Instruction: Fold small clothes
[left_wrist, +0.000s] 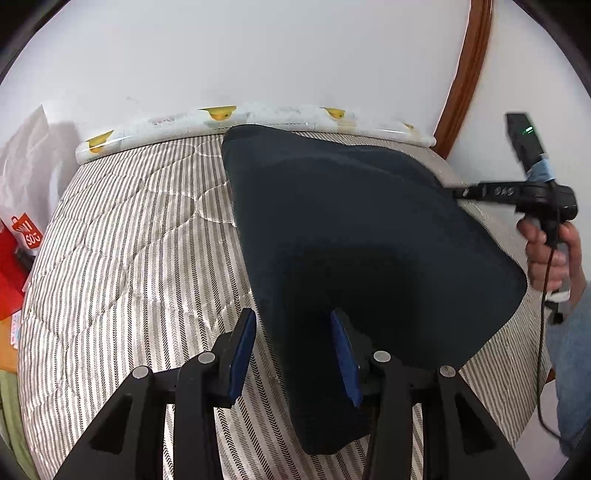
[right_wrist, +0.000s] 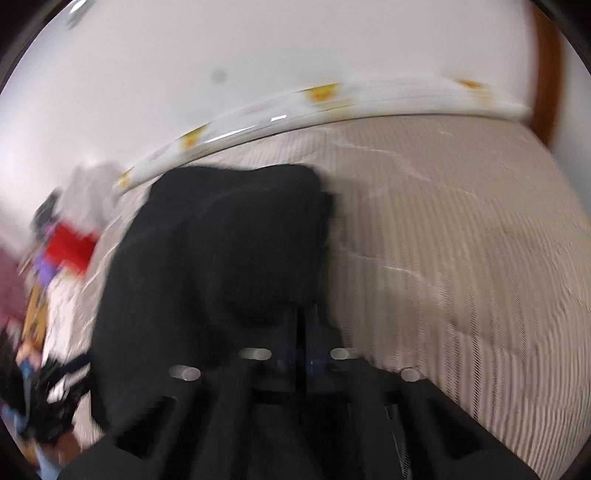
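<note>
Left gripper agape astride dark garment.

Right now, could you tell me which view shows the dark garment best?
The left wrist view: the garment is sharp, its whole outline visible on the striped bed. The right wrist view shows it blurred, partly hidden.

Bright, even light; left view sharp, right view motion-blurred, edges fisheye-warped.
</note>
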